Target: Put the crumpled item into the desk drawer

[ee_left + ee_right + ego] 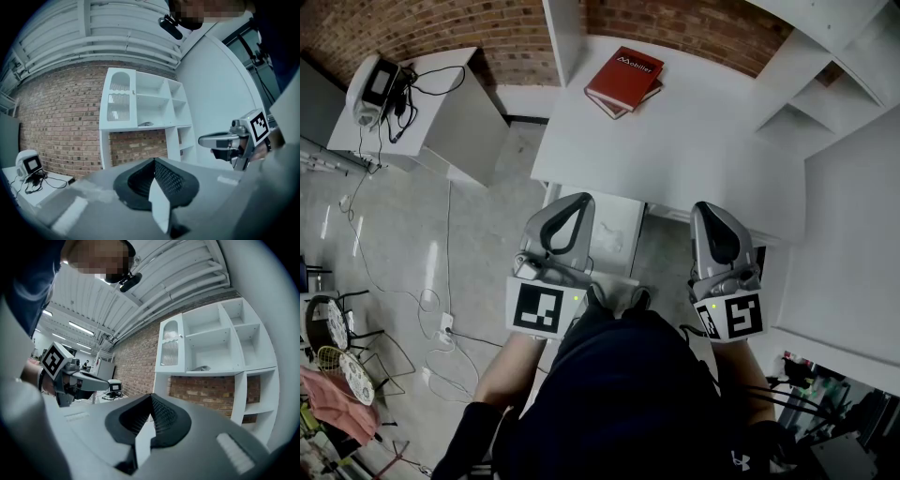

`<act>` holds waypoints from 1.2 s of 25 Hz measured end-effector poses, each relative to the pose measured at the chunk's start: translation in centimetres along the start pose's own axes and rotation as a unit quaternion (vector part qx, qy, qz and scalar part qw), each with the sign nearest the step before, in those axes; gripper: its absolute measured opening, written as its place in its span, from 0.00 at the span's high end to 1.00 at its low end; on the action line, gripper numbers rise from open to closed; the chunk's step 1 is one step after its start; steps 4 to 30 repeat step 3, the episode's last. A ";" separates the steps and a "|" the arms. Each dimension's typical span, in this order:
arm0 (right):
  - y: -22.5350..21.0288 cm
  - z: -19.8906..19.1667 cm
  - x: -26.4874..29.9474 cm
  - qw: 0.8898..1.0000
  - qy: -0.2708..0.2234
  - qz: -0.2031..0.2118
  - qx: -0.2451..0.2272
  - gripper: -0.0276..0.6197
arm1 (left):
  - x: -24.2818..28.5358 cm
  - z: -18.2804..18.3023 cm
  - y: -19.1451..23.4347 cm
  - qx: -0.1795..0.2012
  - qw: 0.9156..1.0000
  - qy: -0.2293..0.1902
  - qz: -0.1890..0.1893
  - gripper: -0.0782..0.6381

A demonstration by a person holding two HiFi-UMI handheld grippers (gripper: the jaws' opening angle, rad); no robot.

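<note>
White on white makes this hard to judge: the white desk drawer [617, 230] under the near edge of the white bench [694, 150] looks pulled out, and a faint grey smudge inside may be the crumpled item, unconfirmed. Both the left hand-held gripper [577, 199] and the right hand-held gripper [710, 208] are clenched on nothing, so probably only shutting the drawer remains.
</note>
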State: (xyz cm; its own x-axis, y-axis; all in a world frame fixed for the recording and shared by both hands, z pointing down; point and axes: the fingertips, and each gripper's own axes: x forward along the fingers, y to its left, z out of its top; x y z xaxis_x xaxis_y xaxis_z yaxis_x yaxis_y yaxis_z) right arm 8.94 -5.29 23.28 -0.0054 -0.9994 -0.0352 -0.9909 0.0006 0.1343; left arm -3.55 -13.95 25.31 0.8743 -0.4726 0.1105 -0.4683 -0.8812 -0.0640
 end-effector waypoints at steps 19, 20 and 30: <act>-0.1 -0.3 0.2 1.000 0.001 0.000 0.001 0.95 | 0.3 -0.2 0.1 -0.001 1.000 0.002 -0.001 0.89; -0.1 -0.3 0.2 1.000 0.001 0.000 0.001 0.95 | 0.3 -0.2 0.1 -0.001 1.000 0.002 -0.001 0.89; -0.1 -0.3 0.2 1.000 0.001 0.000 0.001 0.95 | 0.3 -0.2 0.1 -0.001 1.000 0.002 -0.001 0.89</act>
